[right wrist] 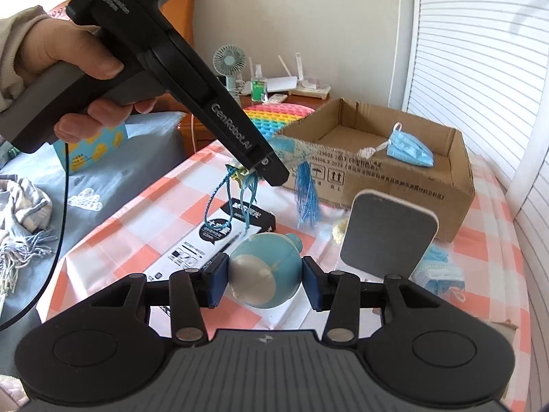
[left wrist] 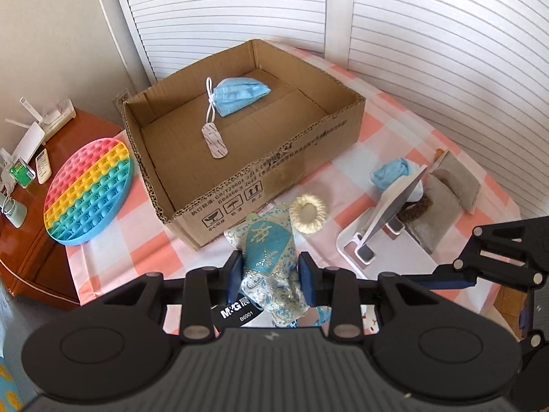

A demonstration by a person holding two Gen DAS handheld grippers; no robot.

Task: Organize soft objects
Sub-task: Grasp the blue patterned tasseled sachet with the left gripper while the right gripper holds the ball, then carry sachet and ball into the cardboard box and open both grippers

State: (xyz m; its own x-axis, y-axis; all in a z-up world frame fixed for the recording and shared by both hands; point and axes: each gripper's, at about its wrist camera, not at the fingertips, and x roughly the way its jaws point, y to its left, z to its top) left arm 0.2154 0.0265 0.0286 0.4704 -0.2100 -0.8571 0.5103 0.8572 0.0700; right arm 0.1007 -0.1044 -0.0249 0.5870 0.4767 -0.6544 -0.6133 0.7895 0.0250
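In the left wrist view my left gripper (left wrist: pixel 271 274) is shut on a teal and white brocade sachet (left wrist: pixel 271 247), held above the checked tablecloth just in front of the cardboard box (left wrist: pixel 260 192). A folded blue face mask (left wrist: pixel 240 94) lies inside the box. The right wrist view shows my right gripper (right wrist: pixel 264 283) shut on a soft blue and white ball toy (right wrist: pixel 264 271). Ahead of it a hand holds the left gripper (right wrist: pixel 271 168), with the sachet (right wrist: pixel 291 146) and its blue tassel (right wrist: pixel 307 202) hanging near the box (right wrist: pixel 394 185).
A cream crochet ring (left wrist: pixel 307 213) lies by the box's near corner. At the right are a white phone stand (left wrist: pixel 387 233), a crumpled blue mask (left wrist: pixel 391 171) and grey pads (left wrist: pixel 446 189). A rainbow pop mat (left wrist: pixel 89 190) lies left of the box. A black and white carton (right wrist: pixel 219 240) lies on the cloth.
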